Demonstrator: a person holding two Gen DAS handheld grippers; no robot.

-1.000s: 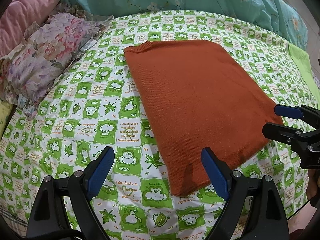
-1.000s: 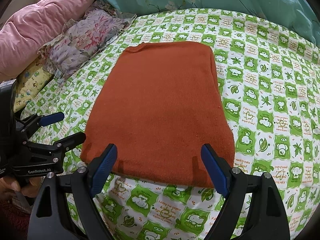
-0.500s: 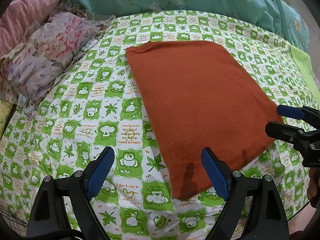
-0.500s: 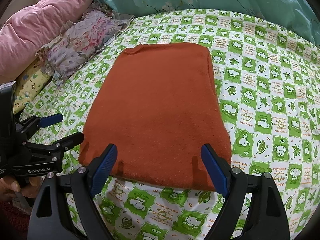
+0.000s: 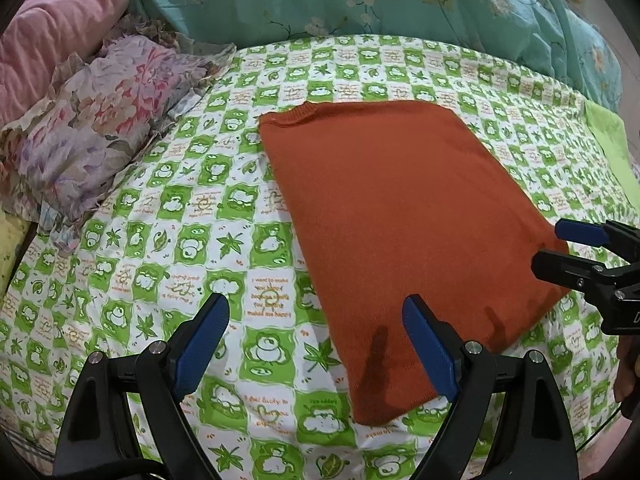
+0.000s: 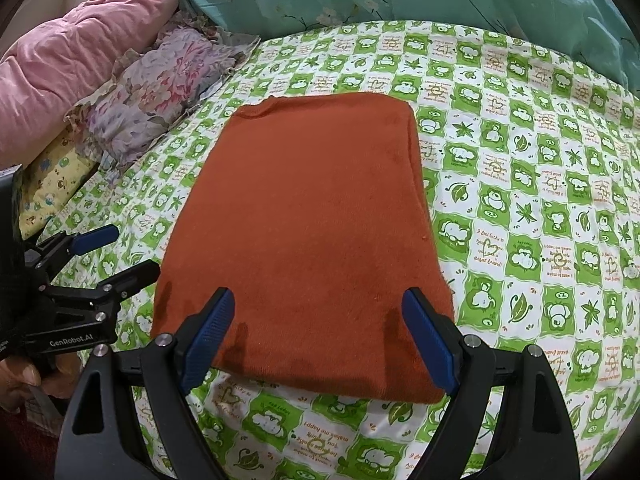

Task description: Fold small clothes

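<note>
Lying flat on the green-and-white patterned bed sheet [image 5: 168,240] is the orange sweater [image 5: 400,220], folded into a rough rectangle, ribbed edge at the far end. No containers appear in either view; the sweater rests directly on the sheet.

Left gripper [image 5: 316,344]: jaws spread wide, holding nothing, hovering over the sheet beside the sweater's near left corner; its right finger overlaps the sweater's near edge in the left wrist view. Contact with the cloth cannot be judged.

Right gripper [image 6: 318,336]: jaws likewise spread wide, holding nothing, poised over the sweater's near edge, both fingers in front of orange fabric.

Each gripper shows in the other's camera at the frame edge, jaws apart, bodies partly cut off.

Hidden or unclear:
- Sleeves and any inner folds of the sweater are not visible; only one flat outer layer shows.
- A floral pillow [image 6: 160,92] and pink quilt [image 6: 80,52] sit far left, partly cropped.
- Teal floral quilt [image 5: 360,0] lies along the far edge, top cut off.
- A light green cloth [image 5: 612,152] at far right is cropped.
- A bit of hand [image 6: 18,380] shows, mostly out of frame.
</note>
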